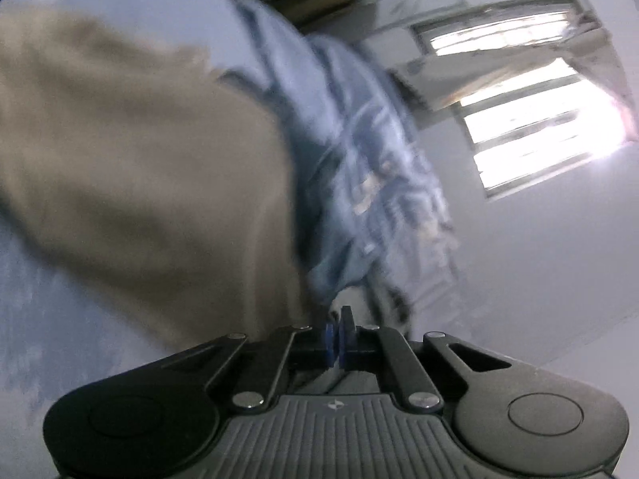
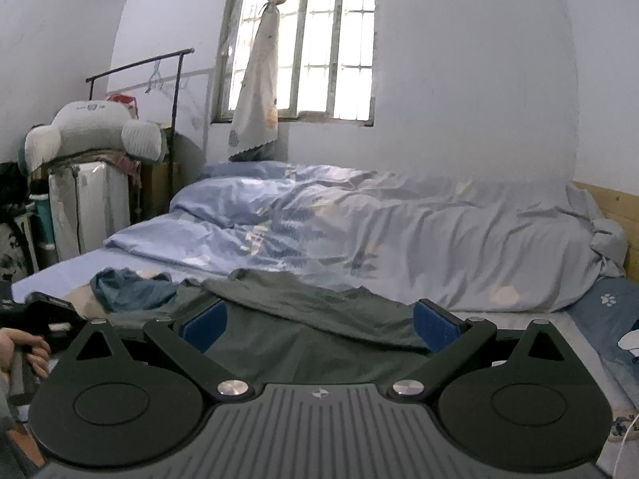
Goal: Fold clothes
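The left wrist view is smeared with blur: the left tool [image 1: 338,333] has its blue pads pressed together, and a bit of pale cloth seems to sit right at the tips, though the blur makes a pinch hard to confirm. Behind it a tan garment [image 1: 135,175] fills the left half of that view, with a blue patterned fabric [image 1: 359,167] bunched beside it.

The right wrist view is sharp and shows what the other cannot: the whole bed [image 2: 56,271], a rumpled blue duvet [image 2: 303,215] along its far side by the window [image 2: 315,40], and a dark grey-green shirt [image 2: 311,319] spread at the near edge. The right tool [image 2: 317,325] hangs over that shirt with pads spread wide, nothing between them. A crumpled blue garment [image 2: 131,287] lies toward the near left corner. At the left edge, a hand [image 2: 24,349] grips a black handle.
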A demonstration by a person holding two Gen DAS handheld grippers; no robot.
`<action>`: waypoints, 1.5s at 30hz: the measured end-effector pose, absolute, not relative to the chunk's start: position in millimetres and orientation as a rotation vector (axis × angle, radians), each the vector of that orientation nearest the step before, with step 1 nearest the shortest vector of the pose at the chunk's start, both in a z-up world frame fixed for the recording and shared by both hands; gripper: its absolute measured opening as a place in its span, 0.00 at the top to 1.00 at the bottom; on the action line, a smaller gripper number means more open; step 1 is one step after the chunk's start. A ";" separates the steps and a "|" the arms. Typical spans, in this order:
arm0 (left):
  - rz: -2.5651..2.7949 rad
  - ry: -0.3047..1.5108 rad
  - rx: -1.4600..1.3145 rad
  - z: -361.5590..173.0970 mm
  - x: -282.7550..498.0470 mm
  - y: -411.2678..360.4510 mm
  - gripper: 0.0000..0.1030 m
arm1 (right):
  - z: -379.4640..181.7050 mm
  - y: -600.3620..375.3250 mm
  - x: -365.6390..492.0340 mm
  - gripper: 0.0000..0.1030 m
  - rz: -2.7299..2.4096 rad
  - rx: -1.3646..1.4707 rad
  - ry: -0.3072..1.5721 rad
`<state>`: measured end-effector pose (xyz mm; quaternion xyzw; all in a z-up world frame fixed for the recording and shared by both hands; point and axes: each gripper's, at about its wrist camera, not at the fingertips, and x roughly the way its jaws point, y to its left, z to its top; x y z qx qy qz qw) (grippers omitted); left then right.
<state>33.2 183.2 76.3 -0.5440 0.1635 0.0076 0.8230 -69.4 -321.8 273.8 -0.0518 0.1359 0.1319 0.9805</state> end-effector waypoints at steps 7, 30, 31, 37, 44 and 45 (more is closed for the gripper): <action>0.022 0.261 -0.953 180.4 68.6 240.3 1.00 | 283.0 -312.5 -61.6 0.03 0.280 -0.082 0.273; 0.309 0.287 -0.942 186.2 88.6 392.2 1.00 | 279.0 -296.8 -45.8 0.03 0.274 -0.111 0.313; 0.308 0.287 -0.939 189.0 91.8 394.7 1.00 | 278.3 -295.1 -45.5 0.03 0.278 -0.113 0.316; 0.268 0.278 -0.930 227.0 131.8 405.3 1.00 | 275.2 -284.3 -42.7 0.03 0.303 -0.124 0.331; 0.143 0.249 -0.877 311.4 192.2 384.9 1.00 | 278.5 -268.7 -30.3 0.03 0.330 -0.135 0.325; 0.110 0.243 -0.858 326.4 198.8 374.9 1.00 | 278.2 -266.1 -27.7 0.03 0.335 -0.133 0.325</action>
